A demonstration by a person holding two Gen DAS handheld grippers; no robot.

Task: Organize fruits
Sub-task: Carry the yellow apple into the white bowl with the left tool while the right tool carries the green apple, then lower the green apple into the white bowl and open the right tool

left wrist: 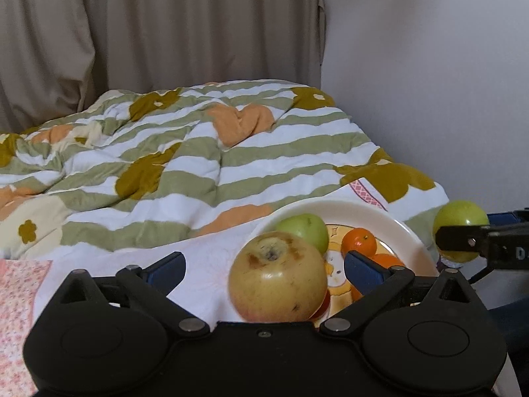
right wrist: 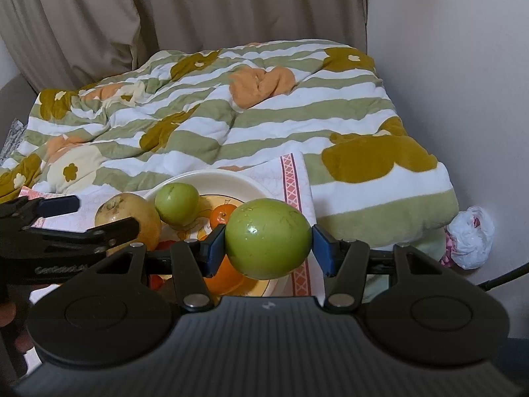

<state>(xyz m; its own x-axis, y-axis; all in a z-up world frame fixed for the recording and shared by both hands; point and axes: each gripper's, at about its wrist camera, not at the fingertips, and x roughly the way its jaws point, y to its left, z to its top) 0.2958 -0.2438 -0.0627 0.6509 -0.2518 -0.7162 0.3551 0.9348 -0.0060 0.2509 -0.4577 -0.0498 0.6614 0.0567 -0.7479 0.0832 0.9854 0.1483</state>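
My left gripper (left wrist: 264, 266) is open, its blue pads wide apart on either side of a yellow apple (left wrist: 277, 278) that touches neither pad; the apple (right wrist: 127, 221) lies at the near left rim of a cream plate (left wrist: 373, 213). The plate (right wrist: 228, 182) holds a green fruit (left wrist: 302, 231), a small orange (left wrist: 358, 241) and more orange fruit underneath. My right gripper (right wrist: 268, 246) is shut on a second green fruit (right wrist: 267, 238), held above the plate's right side; it also shows in the left wrist view (left wrist: 459, 220).
The plate sits on a white cloth (right wrist: 291, 178) with a pink border, laid on a striped flowered quilt (left wrist: 185, 152). A beige curtain (left wrist: 165, 33) hangs behind. A wall (right wrist: 463, 66) stands on the right, with a white plastic bag (right wrist: 469, 238) at its foot.
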